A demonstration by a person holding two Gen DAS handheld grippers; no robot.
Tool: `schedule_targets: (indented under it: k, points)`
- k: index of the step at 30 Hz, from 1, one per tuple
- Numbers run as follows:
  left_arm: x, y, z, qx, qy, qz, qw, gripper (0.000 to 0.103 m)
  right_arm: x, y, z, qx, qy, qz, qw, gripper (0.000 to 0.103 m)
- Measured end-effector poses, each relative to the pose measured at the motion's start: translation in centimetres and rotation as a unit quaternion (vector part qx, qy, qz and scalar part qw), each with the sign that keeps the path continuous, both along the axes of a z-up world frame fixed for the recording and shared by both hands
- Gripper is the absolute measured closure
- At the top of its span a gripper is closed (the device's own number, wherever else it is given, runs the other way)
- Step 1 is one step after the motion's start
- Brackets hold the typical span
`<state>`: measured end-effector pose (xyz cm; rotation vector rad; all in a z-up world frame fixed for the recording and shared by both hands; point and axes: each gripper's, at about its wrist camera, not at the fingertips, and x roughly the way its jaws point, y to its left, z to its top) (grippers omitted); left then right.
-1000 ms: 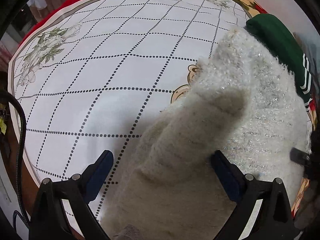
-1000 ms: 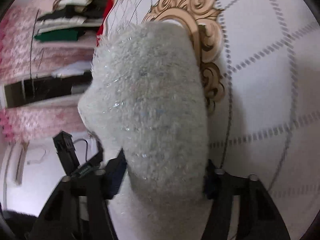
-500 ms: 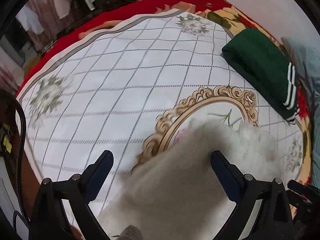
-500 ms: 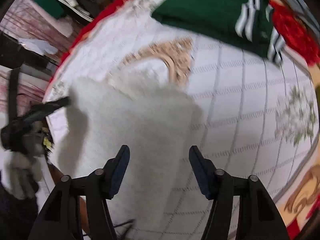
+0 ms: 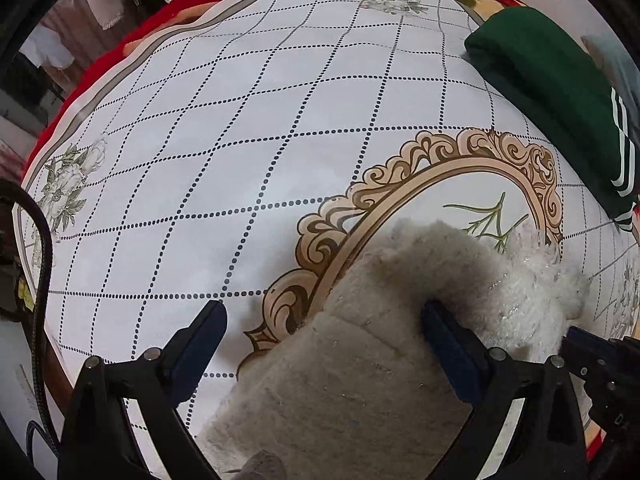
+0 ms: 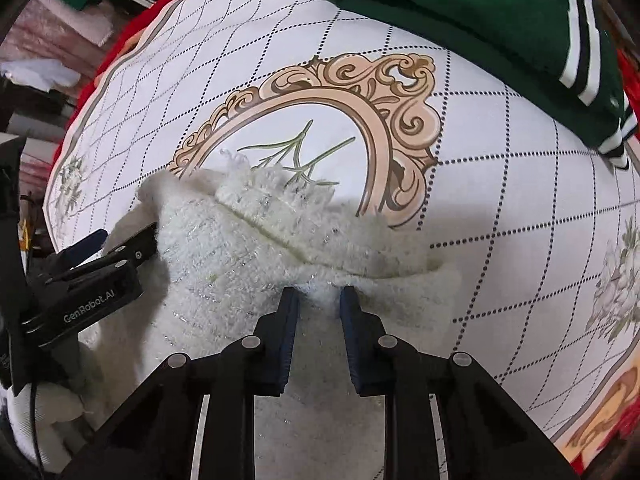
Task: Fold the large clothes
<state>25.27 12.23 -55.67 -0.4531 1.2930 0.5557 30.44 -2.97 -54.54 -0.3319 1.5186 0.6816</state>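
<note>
A white fuzzy sweater lies bunched on the bed's white checked cover. In the left wrist view my left gripper stands wide open above it, its right pad against the pile and nothing pinched. In the right wrist view my right gripper points down at the sweater. Its jaws are closing to a narrow gap with a raised tuft of the knit pressed between the pads. The left gripper shows at the sweater's left edge, and the right gripper's tip shows at the sweater's right edge.
A folded dark green garment with white stripes lies at the far right of the bed, also seen as the green garment. A red blanket border rims the cover. Shelves of clothes stand beyond the bed's left side.
The sweater, held up in front of both cameras before, has come down onto the bed. The right gripper has swung to point downward and its jaws have narrowed onto the knit.
</note>
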Motion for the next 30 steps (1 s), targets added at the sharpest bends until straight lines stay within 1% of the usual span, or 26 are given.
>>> schedule_targets:
  k: [3, 5, 7, 8, 9, 10, 11, 12, 14, 15, 16, 18, 20, 21, 22, 23, 24, 25, 27, 28, 29, 30]
  points:
    - [-0.7, 0.2, 0.5, -0.001, -0.004, 0.002, 1.0000, 0.003, 0.3, -0.6, 0.8, 0.014, 0.015, -0.005, 1.000, 0.079]
    - [-1.0, 0.1, 1.8, -0.006, -0.017, 0.008, 0.9998, 0.003, 0.7, -1.8, 1.6, 0.040, 0.031, -0.012, 0.999, 0.078]
    - [-2.4, 0.3, 3.5, -0.014, -0.038, 0.021, 0.9990, 0.003, 1.2, -3.1, 2.5, 0.074, 0.045, -0.023, 0.996, 0.073]
    - [-3.4, 0.4, 4.5, -0.020, -0.051, 0.031, 0.9981, 0.003, 1.2, -4.3, 3.1, 0.090, 0.055, -0.033, 0.994, 0.062]
    - [-4.8, 0.4, 5.7, -0.023, -0.062, 0.042, 0.9969, 0.003, 1.1, -5.4, 3.4, 0.106, 0.066, -0.041, 0.991, 0.043]
    - [-6.2, 0.3, 6.5, -0.028, -0.069, 0.051, 0.9959, 0.003, 0.7, -6.8, 3.6, 0.119, 0.078, -0.049, 0.989, 0.035]
    - [-7.7, 0.1, 7.1, -0.033, -0.075, 0.062, 0.9947, 0.003, 0.1, -8.1, 3.7, 0.127, 0.090, -0.057, 0.986, 0.029]
    - [-10.1, -0.1, 7.7, -0.039, -0.077, 0.077, 0.9933, 0.003, -0.4, -9.3, 3.7, 0.132, 0.101, -0.062, 0.984, 0.029]
    - [-12.6, -0.6, 7.7, -0.052, -0.071, 0.101, 0.9910, 0.003, -1.9, -11.8, 3.1, 0.138, 0.127, -0.070, 0.980, 0.029]
    - [-14.7, -0.7, 7.4, -0.064, -0.064, 0.122, 0.9884, 0.003, -2.4, -12.5, 2.7, 0.139, 0.135, -0.072, 0.978, 0.029]
    - [-15.6, -0.7, 6.9, -0.072, -0.060, 0.134, 0.9865, 0.003, -3.3, -13.6, 1.7, 0.141, 0.151, -0.078, 0.975, 0.029]
    - [-18.1, -0.9, 5.2, -0.093, -0.044, 0.161, 0.9816, 0.003, -4.3, -14.6, -0.2, 0.148, 0.177, -0.089, 0.969, 0.029]
    - [-19.1, -1.1, 3.7, -0.118, -0.036, 0.179, 0.9760, 0.003, -4.8, -15.3, -2.6, 0.178, 0.207, -0.105, 0.956, 0.029]
    - [-19.6, -1.0, 2.8, -0.137, -0.044, 0.193, 0.9706, 0.003, -4.9, -15.3, -3.9, 0.197, 0.220, -0.112, 0.949, 0.029]
    - [-20.1, -1.0, 2.2, -0.152, -0.050, 0.203, 0.9660, 0.003, -4.9, -15.2, -4.7, 0.206, 0.226, -0.117, 0.945, 0.029]
    - [-20.0, -1.0, 1.6, -0.166, -0.060, 0.210, 0.9617, 0.003, -4.7, -14.9, -6.0, 0.223, 0.241, -0.124, 0.936, 0.026]
    - [-19.8, -1.0, 0.7, -0.186, -0.076, 0.216, 0.9555, 0.003, -4.5, -14.7, -6.9, 0.236, 0.250, -0.130, 0.930, 0.021]
    - [-19.5, -0.8, 0.1, -0.194, -0.082, 0.221, 0.9521, 0.003, -4.2, -14.3, -7.7, 0.249, 0.256, -0.134, 0.924, 0.019]
    - [-18.9, -0.6, -1.2, -0.217, -0.100, 0.229, 0.9435, 0.003, -3.6, -13.5, -9.5, 0.283, 0.282, -0.146, 0.905, 0.015]
    - [-18.5, -0.4, -1.8, -0.225, -0.104, 0.235, 0.9398, 0.003, -3.4, -13.0, -10.1, 0.293, 0.293, -0.151, 0.898, 0.015]
    - [-18.3, -0.1, -2.3, -0.230, -0.110, 0.242, 0.9361, 0.003, -3.3, -12.5, -10.3, 0.300, 0.296, -0.150, 0.894, 0.015]
    - [-18.0, 0.1, -2.8, -0.231, -0.121, 0.246, 0.9334, 0.003, -3.3, -12.1, -10.4, 0.300, 0.296, -0.145, 0.895, 0.015]
